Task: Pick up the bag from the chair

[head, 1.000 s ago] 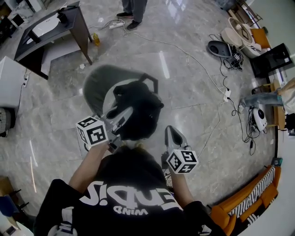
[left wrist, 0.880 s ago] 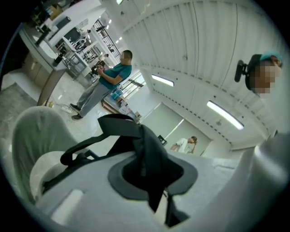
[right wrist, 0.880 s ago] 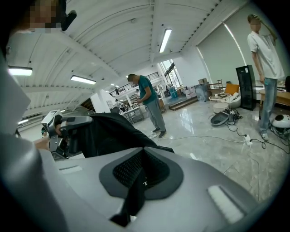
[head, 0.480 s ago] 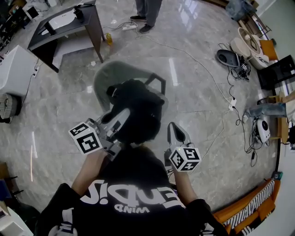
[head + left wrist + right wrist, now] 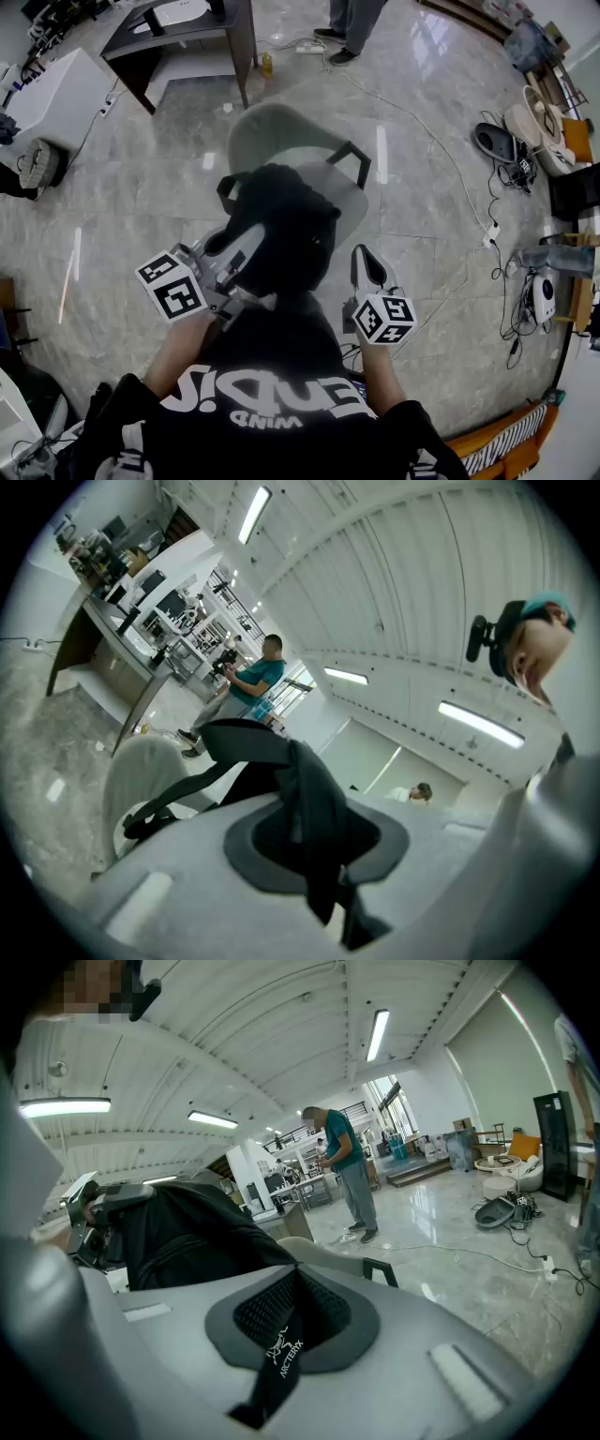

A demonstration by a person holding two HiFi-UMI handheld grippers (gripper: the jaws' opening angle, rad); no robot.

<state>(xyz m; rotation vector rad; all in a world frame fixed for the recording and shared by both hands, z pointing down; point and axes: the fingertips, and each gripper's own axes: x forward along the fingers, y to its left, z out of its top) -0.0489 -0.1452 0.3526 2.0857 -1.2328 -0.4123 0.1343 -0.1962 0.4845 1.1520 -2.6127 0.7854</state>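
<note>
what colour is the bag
Black. The bag shows best in the head view.

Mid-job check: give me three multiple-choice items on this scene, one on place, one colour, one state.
1. Where is the bag? A over the chair's seat; B on the floor; C on the orange sofa.
2. Bag colour? A red; B black; C white.
3. The right tongs are: A open, empty; B shut on a bag strap; C shut on the chair.
Key: 1A, head view shows it over the grey seat; 2B, black all over; 3B, the strap sits pinched between them.
</note>
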